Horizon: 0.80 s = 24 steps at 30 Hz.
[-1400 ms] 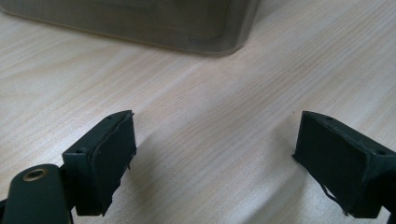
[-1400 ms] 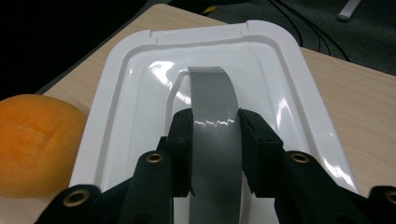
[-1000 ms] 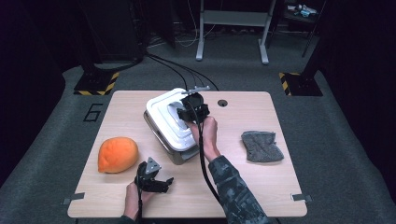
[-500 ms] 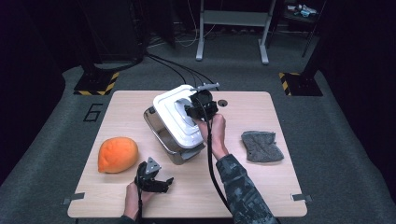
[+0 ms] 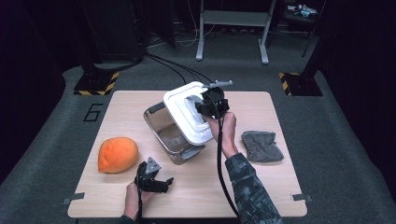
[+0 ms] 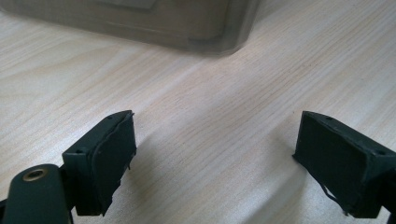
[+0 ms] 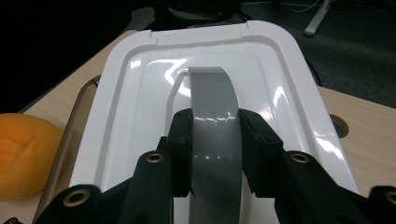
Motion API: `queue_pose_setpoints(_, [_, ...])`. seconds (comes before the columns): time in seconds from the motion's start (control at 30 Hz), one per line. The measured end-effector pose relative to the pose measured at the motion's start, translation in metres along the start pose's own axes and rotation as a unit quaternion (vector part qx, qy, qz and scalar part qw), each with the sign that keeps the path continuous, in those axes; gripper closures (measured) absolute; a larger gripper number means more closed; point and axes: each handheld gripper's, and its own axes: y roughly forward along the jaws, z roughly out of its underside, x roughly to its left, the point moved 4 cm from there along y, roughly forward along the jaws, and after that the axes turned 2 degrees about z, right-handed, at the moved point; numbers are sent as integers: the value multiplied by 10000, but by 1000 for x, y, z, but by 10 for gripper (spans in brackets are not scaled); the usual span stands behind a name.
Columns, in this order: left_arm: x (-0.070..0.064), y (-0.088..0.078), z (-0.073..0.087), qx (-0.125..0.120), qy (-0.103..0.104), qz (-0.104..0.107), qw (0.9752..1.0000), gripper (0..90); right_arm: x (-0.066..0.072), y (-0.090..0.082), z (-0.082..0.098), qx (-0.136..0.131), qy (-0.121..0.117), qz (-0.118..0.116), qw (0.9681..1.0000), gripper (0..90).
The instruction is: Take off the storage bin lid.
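Only one sign can be read: a dark number "6" (image 5: 92, 113) painted on the grey floor (image 5: 56, 140), just left of the desk (image 5: 261, 186).

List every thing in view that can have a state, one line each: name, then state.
lid: lifted and tilted, held above the box by its grey handle
box: transparent, uncovered, standing on the table
right gripper: shut on the lid's handle
left gripper: open, nothing between its jaws, low over the table
orange plush toy: lying untouched
grey cloth: lying crumpled

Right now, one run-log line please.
right gripper: shut on lid handle | lid: tilted over box | left gripper: open, on table
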Motion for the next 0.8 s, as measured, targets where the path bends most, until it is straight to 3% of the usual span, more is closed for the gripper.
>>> queue_pose_setpoints(0.8, [0, 0, 0, -6, 4, -9, 10000, 119, -47, -11, 9, -53, 317, 332, 9989, 668])
